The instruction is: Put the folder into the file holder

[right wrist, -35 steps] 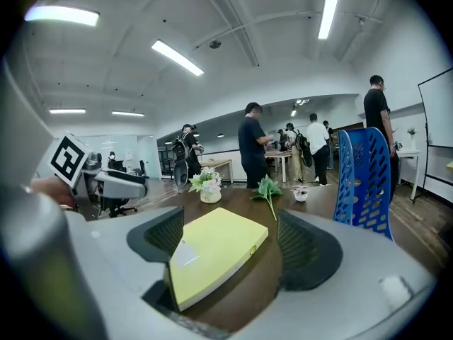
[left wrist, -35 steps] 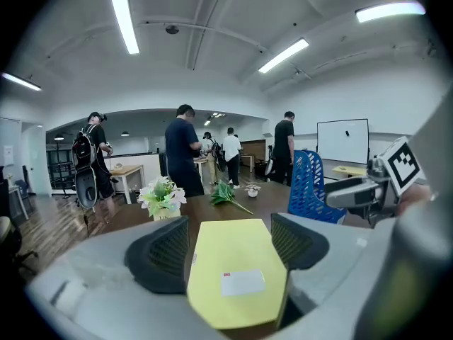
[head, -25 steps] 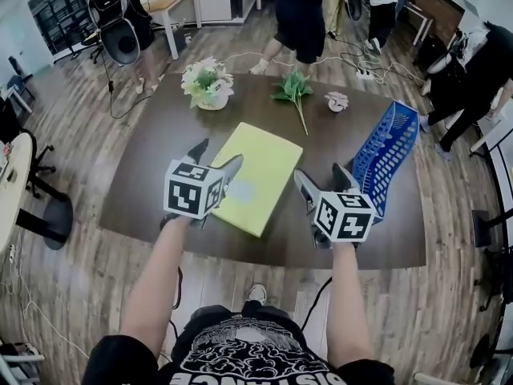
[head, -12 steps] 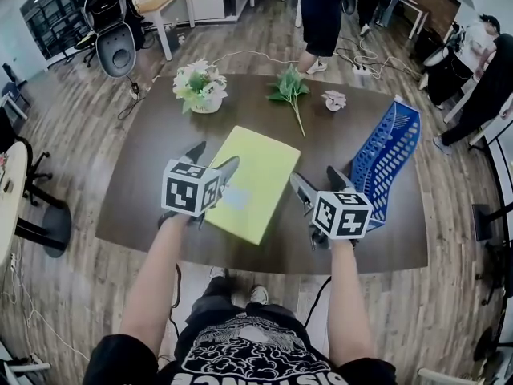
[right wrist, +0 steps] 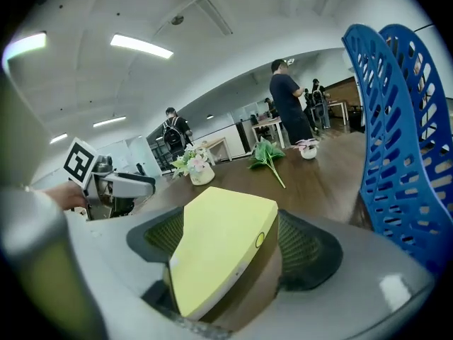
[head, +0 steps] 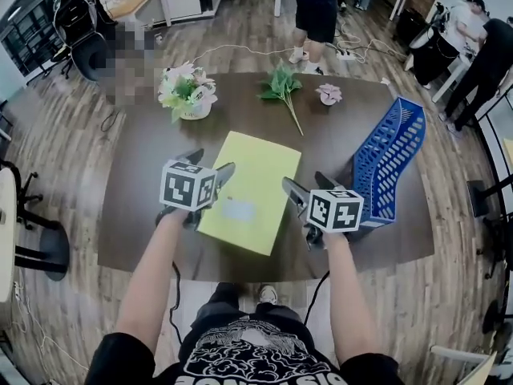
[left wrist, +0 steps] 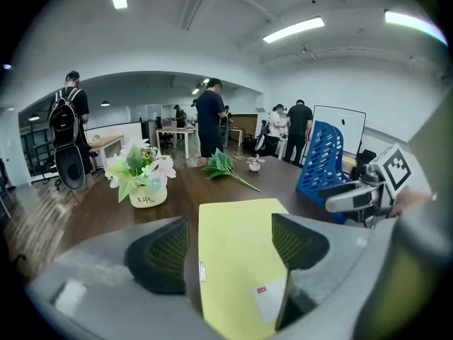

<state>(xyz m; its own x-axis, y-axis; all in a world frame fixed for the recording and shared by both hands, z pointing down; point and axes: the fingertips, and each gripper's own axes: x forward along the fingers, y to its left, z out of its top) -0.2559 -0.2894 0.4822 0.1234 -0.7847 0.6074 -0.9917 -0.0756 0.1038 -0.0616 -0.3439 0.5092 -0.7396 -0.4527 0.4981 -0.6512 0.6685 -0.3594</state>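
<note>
A dark bench (head: 136, 167) carries everything. The blue holder (head: 389, 163) is to the right of the folder (head: 252, 187), apart from it. The yellow folder lies flat in the middle. The left gripper (head: 212, 163) hangs over the folder's left edge, its fingers (left wrist: 159, 253) spread wide and released, with the folder lying below between them. The right gripper (head: 304, 181) is at the folder's near right corner, its fingers (right wrist: 308, 250) apart on either side of that corner. They seem not to press it, though the view leaves some doubt. Beyond the folder sit a flowerpot (head: 186, 95), a leafy sprig (head: 282, 87) and a small flower (head: 329, 95).
</note>
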